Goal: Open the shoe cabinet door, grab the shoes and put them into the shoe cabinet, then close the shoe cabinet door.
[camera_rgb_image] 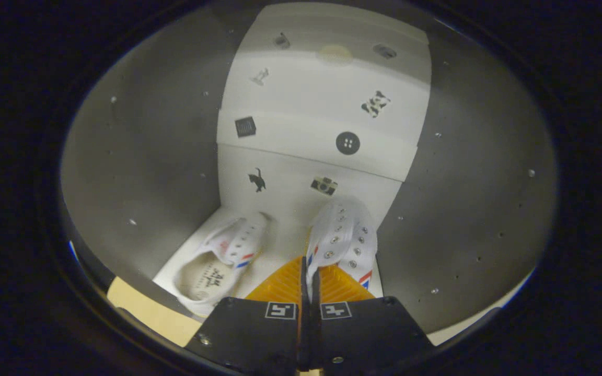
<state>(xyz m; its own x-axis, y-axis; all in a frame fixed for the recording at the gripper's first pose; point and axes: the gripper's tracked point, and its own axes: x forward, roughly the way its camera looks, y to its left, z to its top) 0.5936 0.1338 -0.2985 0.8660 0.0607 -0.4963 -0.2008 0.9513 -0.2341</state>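
gripper (309,279) nearest the lens: fingers drawn almost together, pinching a thin edge of the right white canvas sneaker (344,240) at its heel end, so both fingers look pressed on it. this sneaker points toward the far wall inside the shoe cabinet (139,156), close to the right side wall. left sneaker (222,258) already lies on the cabinet floor, tilted on its side, just left of the fingers and apart from the held one. back panel (322,120) carries small stickers: a cat, a camera, a button. judged step: placing the second shoe. next: lower until the sole rests flat, part the fingers, back out, then shut the door.
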